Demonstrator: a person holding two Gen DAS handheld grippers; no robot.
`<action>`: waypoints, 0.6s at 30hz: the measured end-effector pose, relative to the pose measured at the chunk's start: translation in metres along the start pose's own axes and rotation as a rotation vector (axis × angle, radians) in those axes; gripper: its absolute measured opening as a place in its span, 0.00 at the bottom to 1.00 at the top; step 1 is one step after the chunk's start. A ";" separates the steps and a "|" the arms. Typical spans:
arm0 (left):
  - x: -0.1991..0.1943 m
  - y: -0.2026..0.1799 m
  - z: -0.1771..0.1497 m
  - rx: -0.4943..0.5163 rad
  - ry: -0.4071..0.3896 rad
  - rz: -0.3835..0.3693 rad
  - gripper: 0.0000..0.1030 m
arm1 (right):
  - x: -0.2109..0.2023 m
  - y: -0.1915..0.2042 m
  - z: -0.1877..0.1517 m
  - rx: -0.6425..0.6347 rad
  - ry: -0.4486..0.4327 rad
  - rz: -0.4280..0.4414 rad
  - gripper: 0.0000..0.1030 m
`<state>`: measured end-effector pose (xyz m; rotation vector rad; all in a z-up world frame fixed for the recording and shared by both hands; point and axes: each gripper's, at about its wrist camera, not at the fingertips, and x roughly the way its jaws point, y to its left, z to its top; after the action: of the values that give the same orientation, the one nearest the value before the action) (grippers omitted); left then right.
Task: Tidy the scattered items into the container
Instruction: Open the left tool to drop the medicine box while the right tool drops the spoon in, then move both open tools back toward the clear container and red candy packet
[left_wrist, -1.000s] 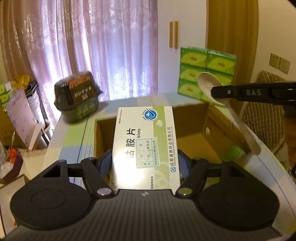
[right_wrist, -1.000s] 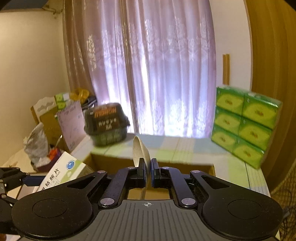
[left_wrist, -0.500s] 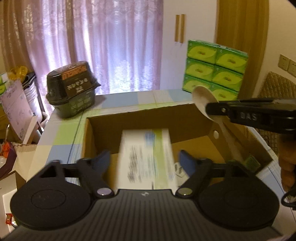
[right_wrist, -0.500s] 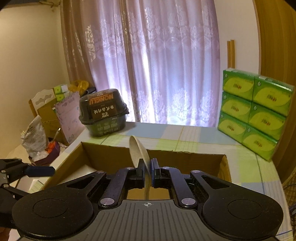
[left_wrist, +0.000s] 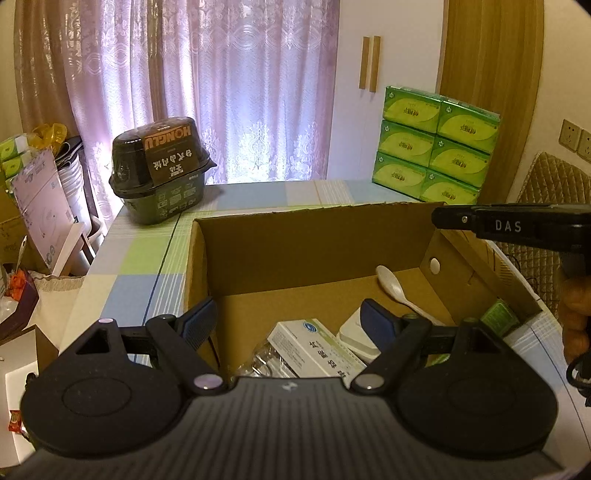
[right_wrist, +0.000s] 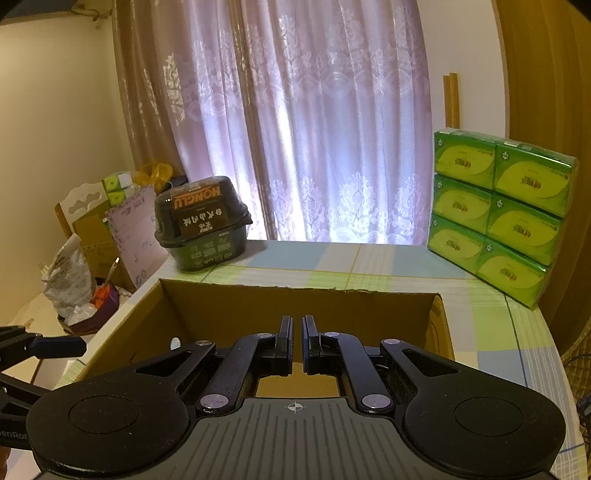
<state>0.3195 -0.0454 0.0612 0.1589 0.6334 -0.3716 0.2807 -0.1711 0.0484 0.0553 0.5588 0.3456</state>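
Cardboard box (left_wrist: 295, 254) sits open on the checked tablecloth (left_wrist: 147, 258). On its floor we see a white spoon (left_wrist: 392, 286), a medicine carton (left_wrist: 317, 349) and a white object beside it. We hold the left gripper (left_wrist: 286, 323) spread wide and empty over the box. The right gripper (right_wrist: 297, 332) hovers over the box, nearly pressed together, pinching nothing.

The box (left_wrist: 306, 254) is brown and the spoon (left_wrist: 391, 286) in it is white. The tablecloth (right_wrist: 332, 264) has blue, green and cream squares. The curtain (right_wrist: 314, 129) is purple with flowers.
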 end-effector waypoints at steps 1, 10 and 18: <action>-0.004 0.000 -0.002 -0.003 -0.004 0.000 0.79 | -0.006 0.000 0.000 0.005 -0.004 0.005 0.08; -0.064 0.000 -0.043 -0.067 -0.031 0.000 0.87 | -0.092 0.007 -0.050 0.056 -0.014 -0.008 0.08; -0.109 -0.012 -0.107 -0.104 0.023 -0.027 0.91 | -0.150 0.013 -0.144 0.101 0.127 -0.061 0.08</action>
<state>0.1759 0.0025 0.0414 0.0558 0.6763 -0.3628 0.0816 -0.2154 0.0046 0.1146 0.7022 0.2628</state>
